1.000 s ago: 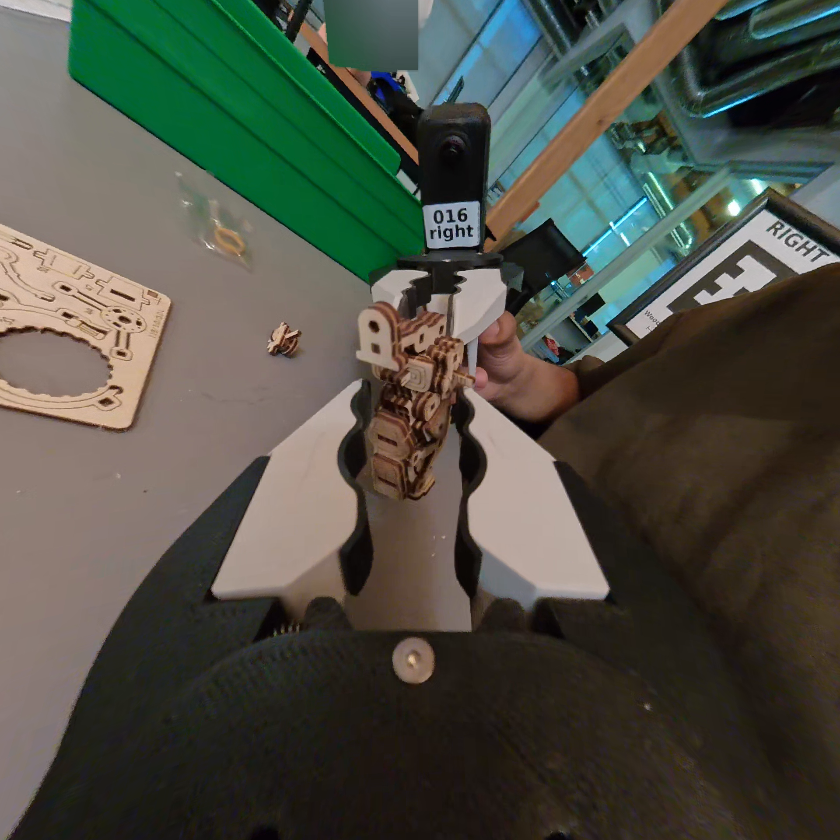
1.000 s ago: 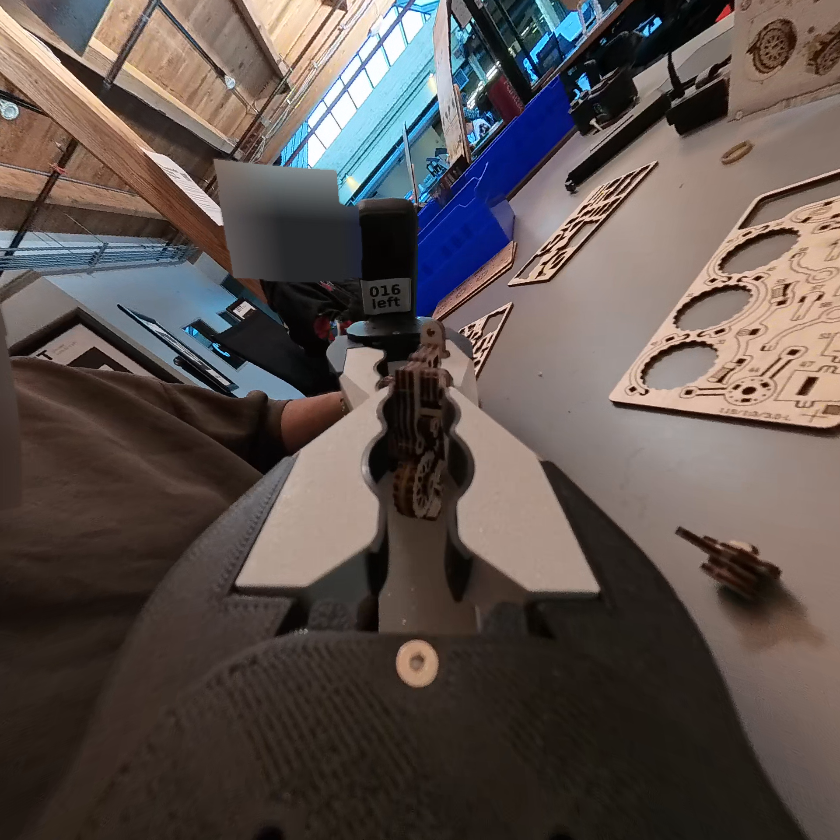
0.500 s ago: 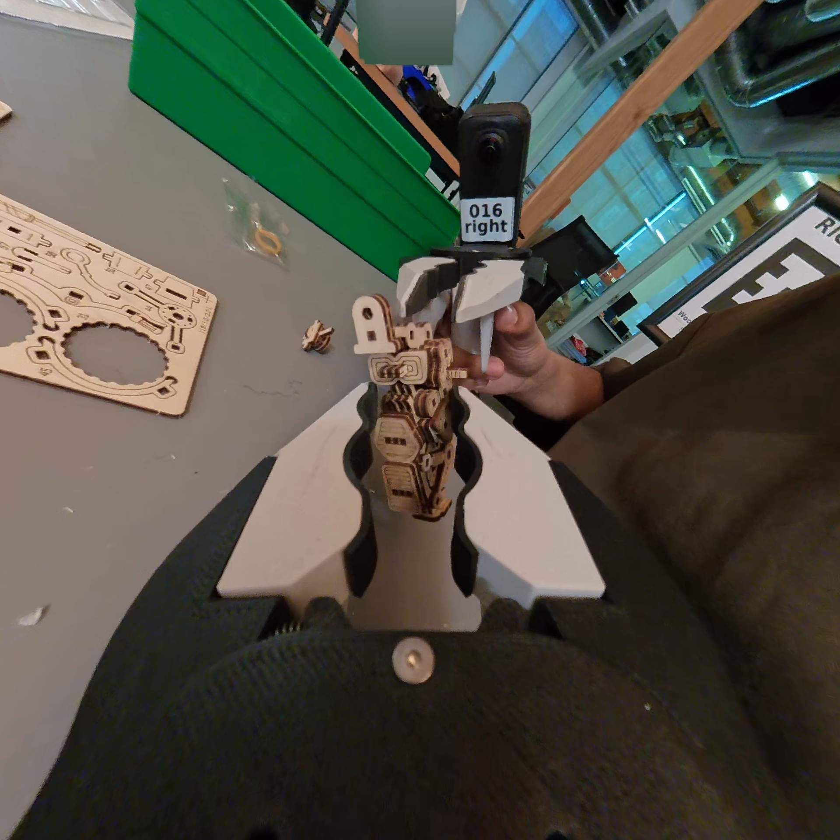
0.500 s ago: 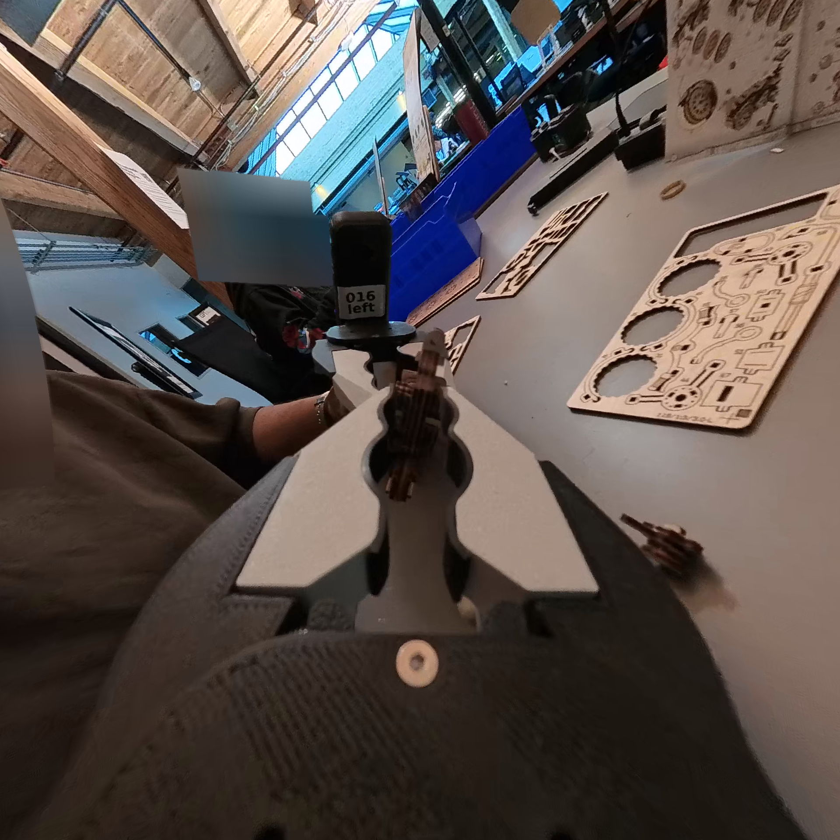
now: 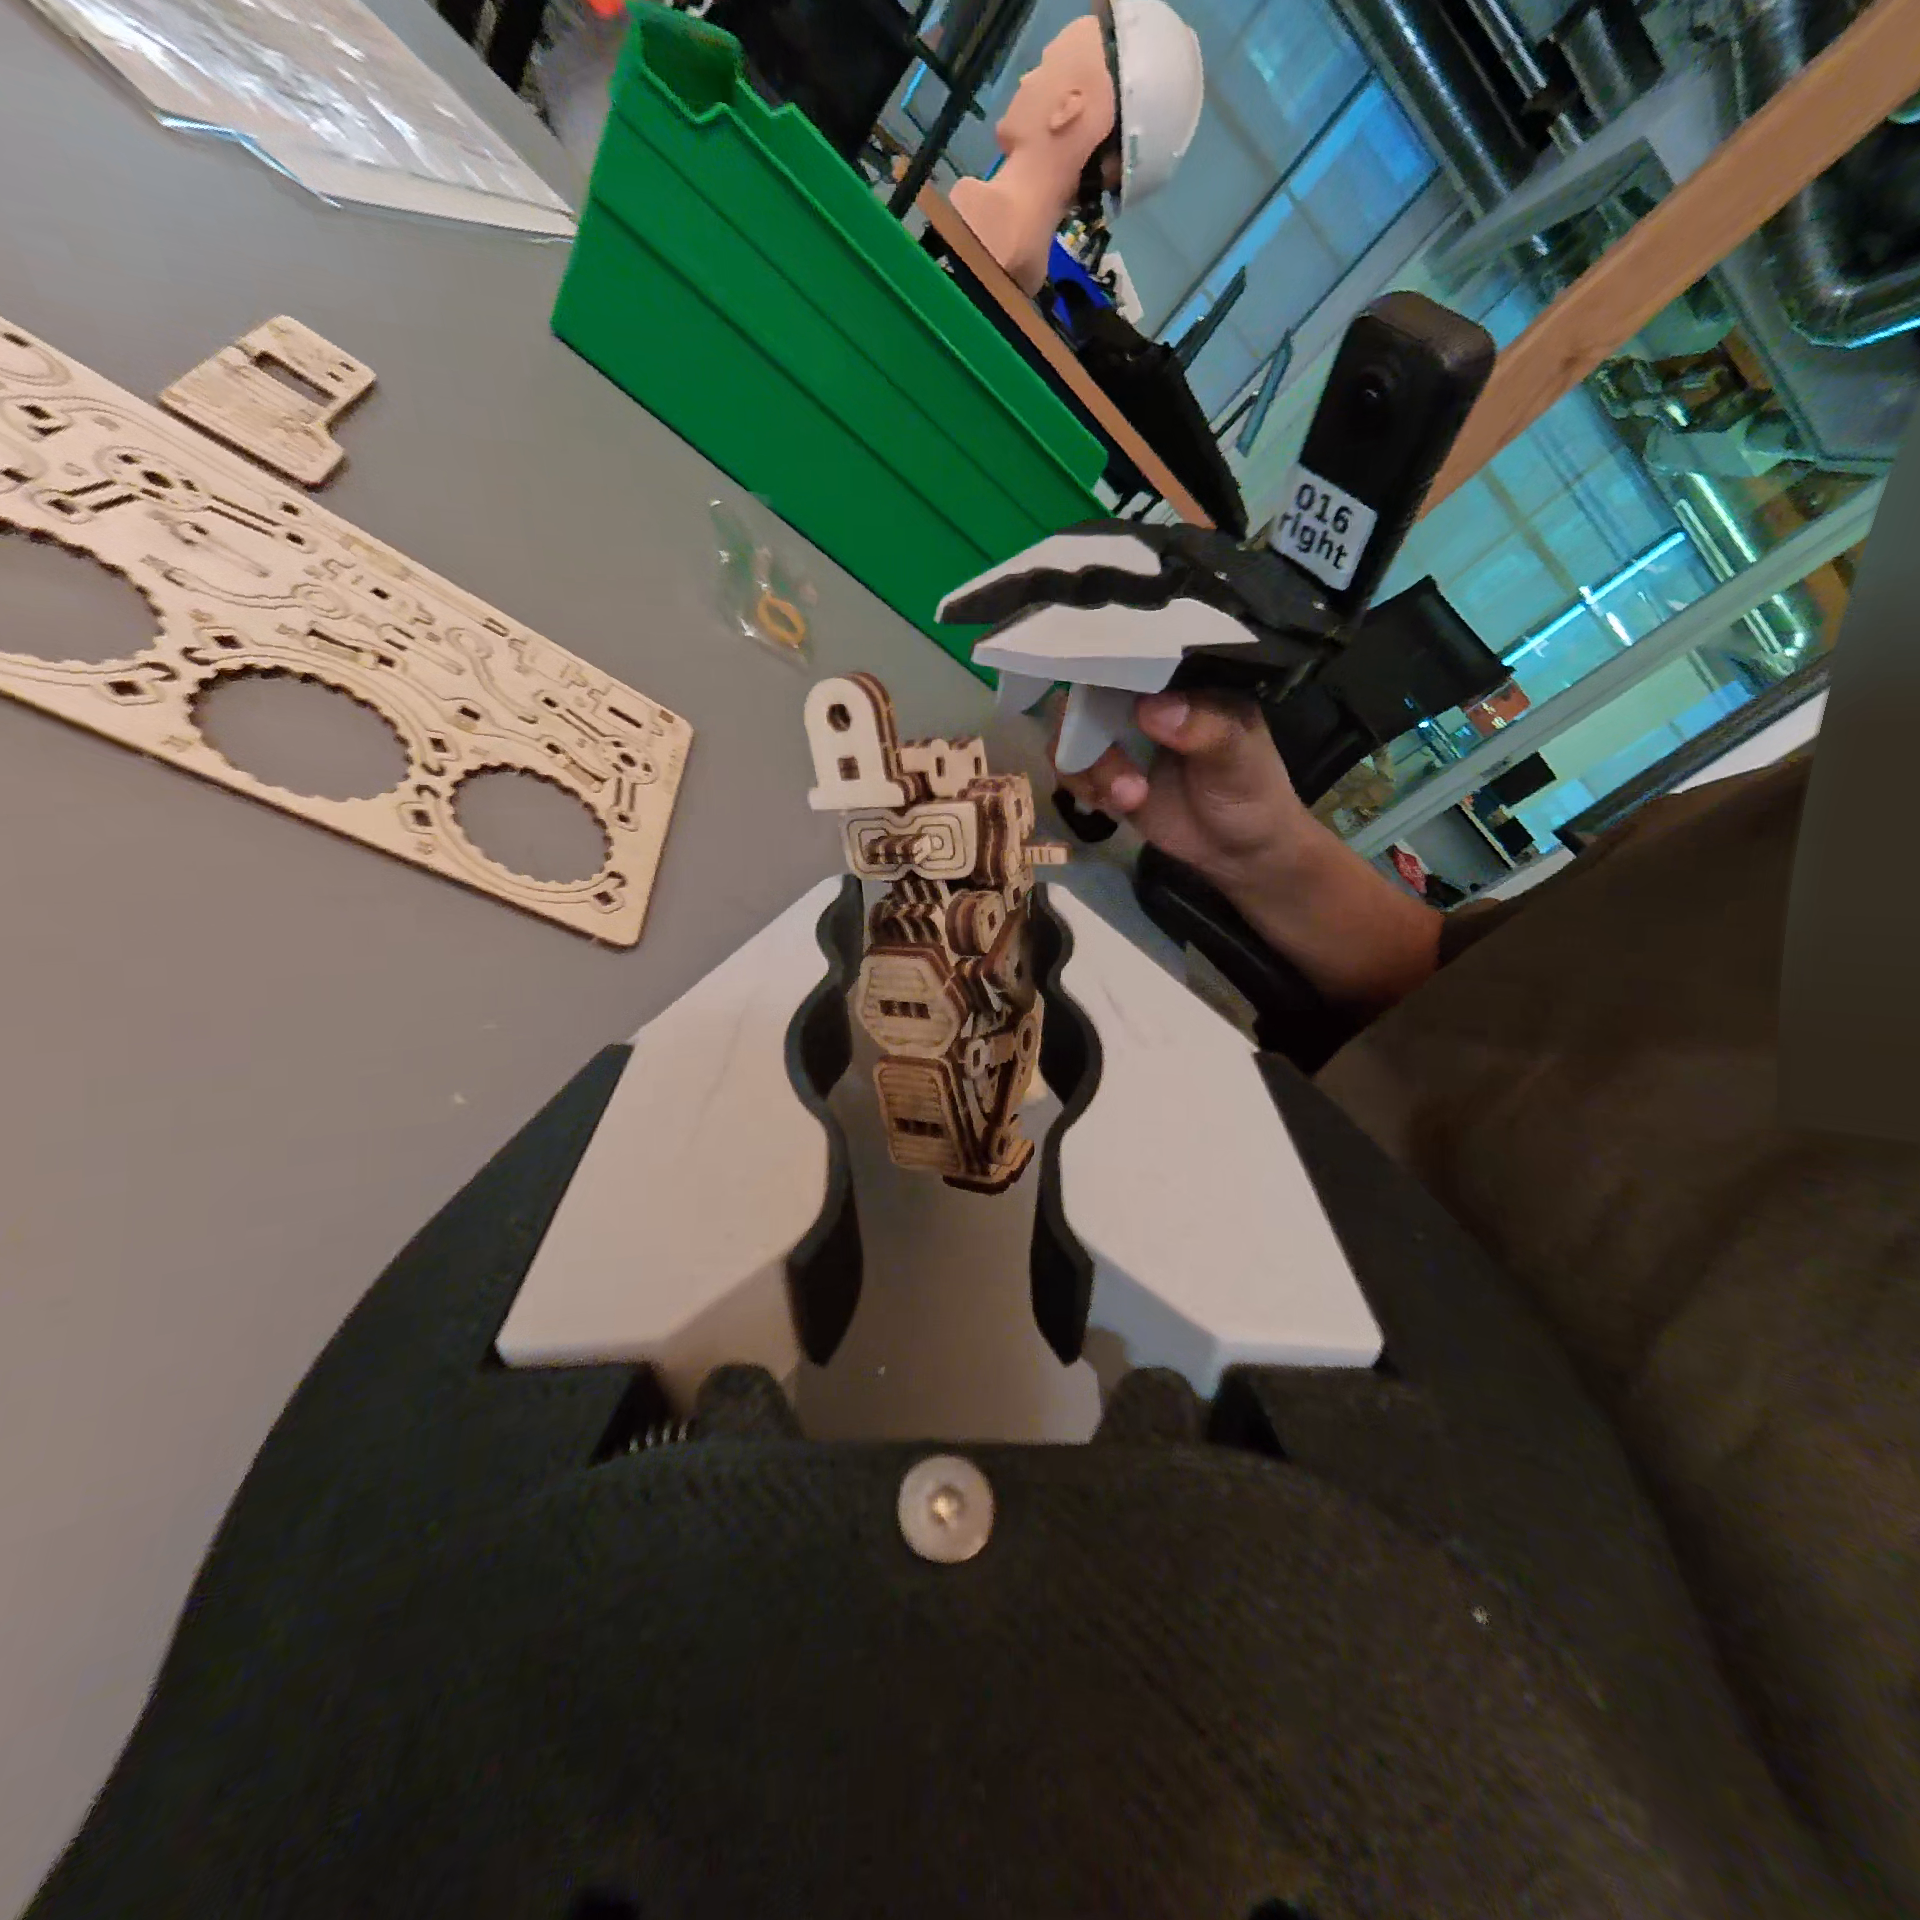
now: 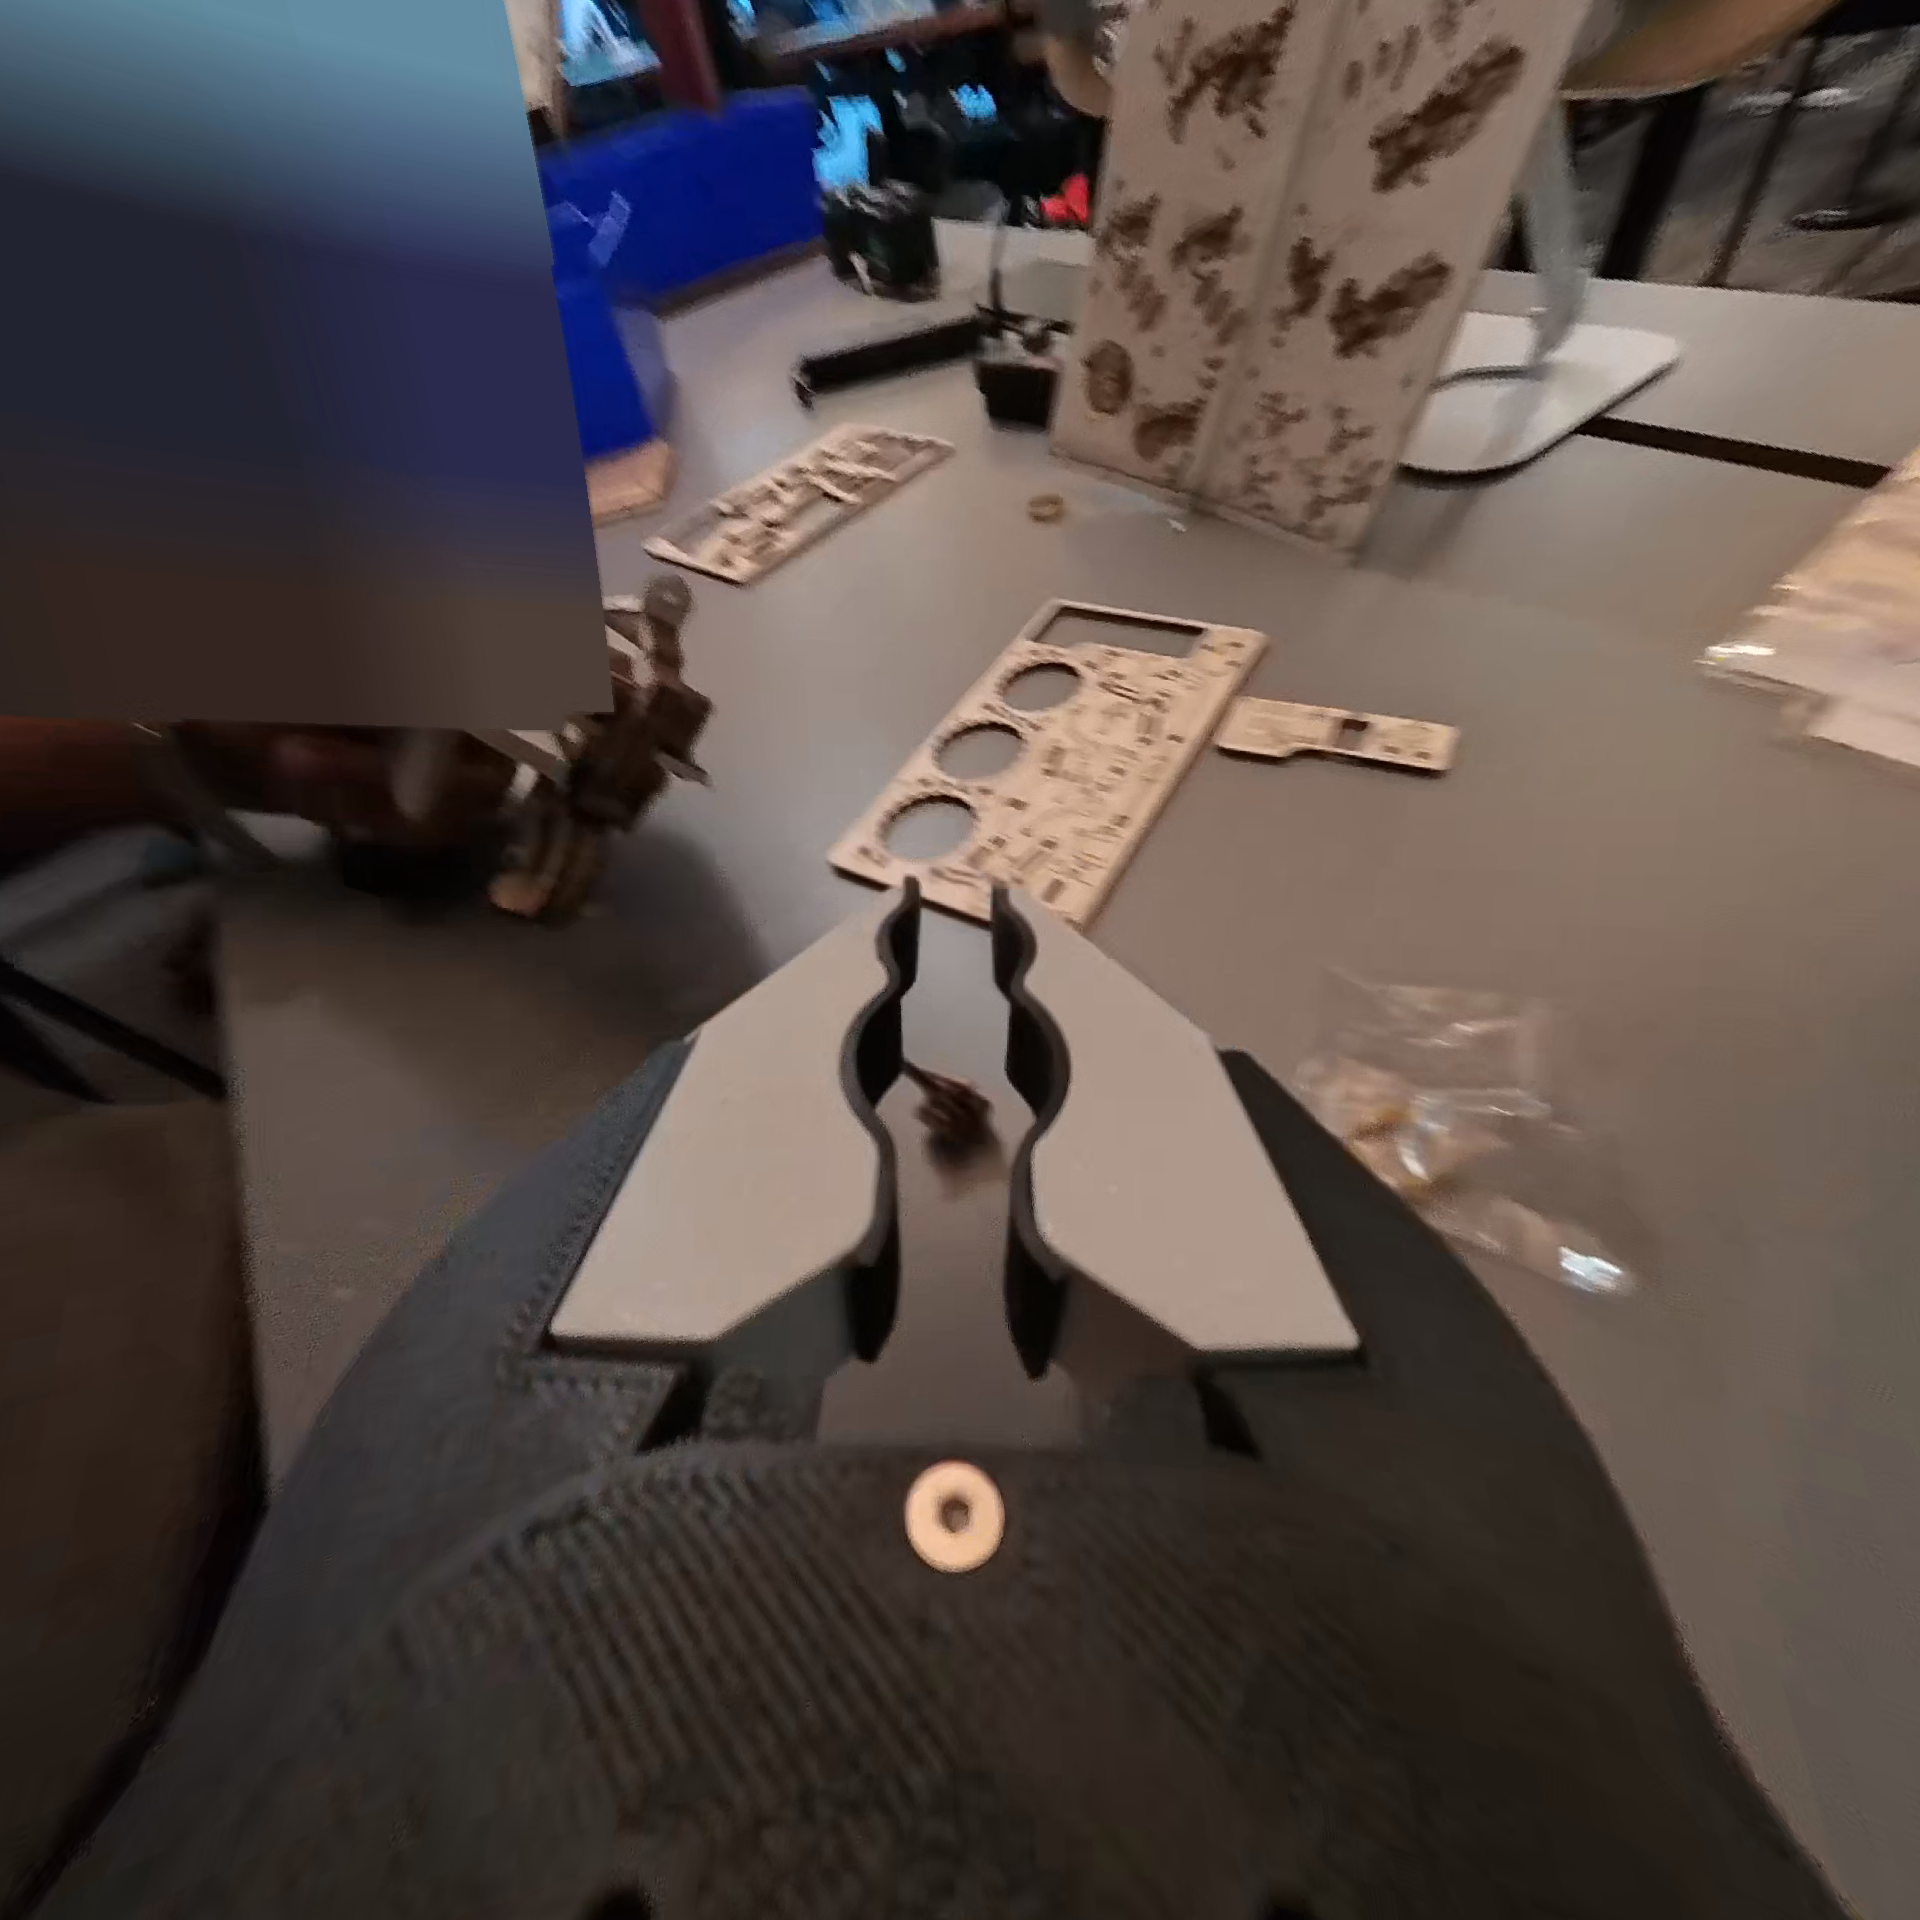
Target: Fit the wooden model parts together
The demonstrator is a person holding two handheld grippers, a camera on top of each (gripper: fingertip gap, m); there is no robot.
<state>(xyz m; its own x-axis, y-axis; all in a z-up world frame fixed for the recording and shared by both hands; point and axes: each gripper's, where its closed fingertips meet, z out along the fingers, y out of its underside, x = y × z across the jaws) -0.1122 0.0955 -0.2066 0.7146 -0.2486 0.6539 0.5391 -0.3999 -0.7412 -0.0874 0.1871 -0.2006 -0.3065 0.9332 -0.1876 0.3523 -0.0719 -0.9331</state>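
My left gripper [image 5: 940, 904] is shut on the wooden model assembly [image 5: 951, 987] and holds it upright above the grey table, its lug end sticking out past the fingertips. My right gripper [image 5: 1039, 618] is up and to the right of the model, apart from it. Its jaws are nearly together and hold nothing. In the blurred right wrist view my right gripper [image 6: 953, 899] points down at the table, and a small dark wooden part [image 6: 951, 1112] lies on the table, seen between its fingers. The model [image 6: 613, 769] shows blurred at far left.
A punched wooden sheet [image 5: 312, 665] and a small wooden plate [image 5: 270, 400] lie left, a clear bag of small parts [image 5: 764, 587] beyond. A green bin [image 5: 810, 312] stands behind. The right wrist view shows the sheet [image 6: 1049, 758], another sheet [image 6: 800, 499], a bag [image 6: 1444, 1112] and a standing printed card [image 6: 1278, 260].
My right gripper has let go of the model, pulled back and swung to face the table. My left gripper still holds the model and has tilted to show more table.
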